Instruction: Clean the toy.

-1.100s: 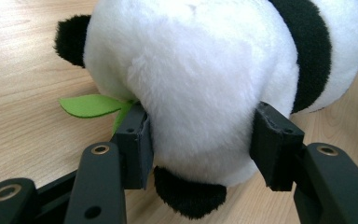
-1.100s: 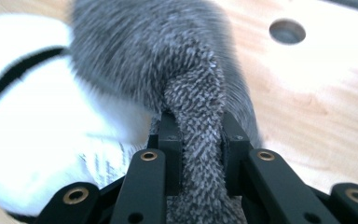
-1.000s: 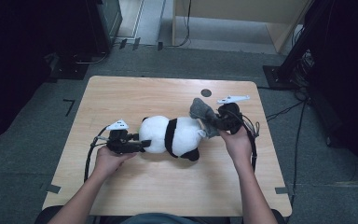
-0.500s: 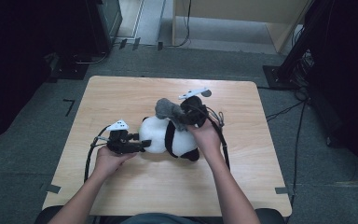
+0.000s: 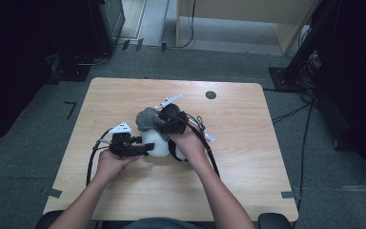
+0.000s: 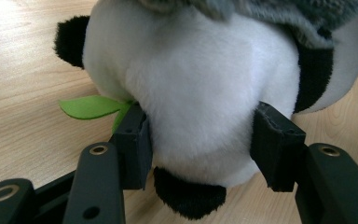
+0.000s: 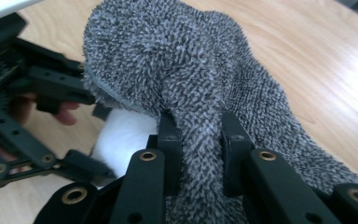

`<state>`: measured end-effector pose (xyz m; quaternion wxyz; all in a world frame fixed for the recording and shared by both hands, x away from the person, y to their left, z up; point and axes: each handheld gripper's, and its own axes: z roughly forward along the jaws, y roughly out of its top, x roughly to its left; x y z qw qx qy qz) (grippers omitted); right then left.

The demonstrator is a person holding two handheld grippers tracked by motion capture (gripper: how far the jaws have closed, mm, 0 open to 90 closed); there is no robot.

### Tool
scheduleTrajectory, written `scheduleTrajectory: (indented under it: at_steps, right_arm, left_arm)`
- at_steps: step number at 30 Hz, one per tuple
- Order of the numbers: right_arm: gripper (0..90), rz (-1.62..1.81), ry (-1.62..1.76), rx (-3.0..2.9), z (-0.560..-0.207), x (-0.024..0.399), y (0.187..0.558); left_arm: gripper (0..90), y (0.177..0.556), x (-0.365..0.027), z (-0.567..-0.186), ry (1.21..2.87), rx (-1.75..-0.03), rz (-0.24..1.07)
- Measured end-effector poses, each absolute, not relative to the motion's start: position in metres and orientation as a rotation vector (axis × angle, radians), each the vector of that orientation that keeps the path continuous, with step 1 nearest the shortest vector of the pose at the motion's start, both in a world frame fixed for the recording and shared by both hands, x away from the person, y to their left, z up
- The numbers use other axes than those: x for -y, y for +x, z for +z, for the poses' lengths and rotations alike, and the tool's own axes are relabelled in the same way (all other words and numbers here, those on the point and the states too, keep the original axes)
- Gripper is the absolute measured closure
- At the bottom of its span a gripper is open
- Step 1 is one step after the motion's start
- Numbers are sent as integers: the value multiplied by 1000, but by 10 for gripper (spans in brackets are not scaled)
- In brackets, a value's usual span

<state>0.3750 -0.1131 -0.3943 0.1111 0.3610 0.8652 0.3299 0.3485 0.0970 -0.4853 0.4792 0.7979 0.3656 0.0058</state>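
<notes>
**A:** Start with the biggest thing. Where does it all sit?

**B:** On the wooden table (image 5: 248, 157). A plush panda (image 5: 158, 143) lies near the middle of it, a little toward the person's side, between the two hands. From the high view its body runs roughly left to right across the table, with the white head end toward the left gripper and the black-banded part under the right hand. I can't make out its face.

**A:** And the grey thing on top?

**B:** A grey fuzzy cloth (image 5: 147, 119), bunched into a lump, sitting on the upper, far side of the panda and draping over it.

**A:** What is the left gripper doing?

**B:** The left gripper (image 6: 198, 140) is partly closed around the panda's white head. Both pads press into the fur, one on each side, so it grasps the panda. A black ear (image 6: 189, 198) pokes out below between the jaws, and a small green felt leaf (image 6: 91, 106) shows beside one pad.

**A:** The right one?

**B:** The right gripper (image 7: 199, 140) has its jaws nearly together, pinching a fold of the grey cloth between the pads. The cloth rises above them and flops over toward the panda's white fur.
</notes>
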Motion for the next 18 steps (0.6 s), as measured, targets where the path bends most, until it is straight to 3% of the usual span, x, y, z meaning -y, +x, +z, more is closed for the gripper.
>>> scheduleTrajectory:
  at_steps: [11, 18]
  right_arm:
    - [762, 927, 949, -2571, -400, 122, 351]
    - [766, 988, 994, -2592, -402, 155, 340]
  left_arm:
    - [474, 349, -97, -486, 1944, -919, -4]
    - [485, 349, -97, -485, 1941, -920, -14]
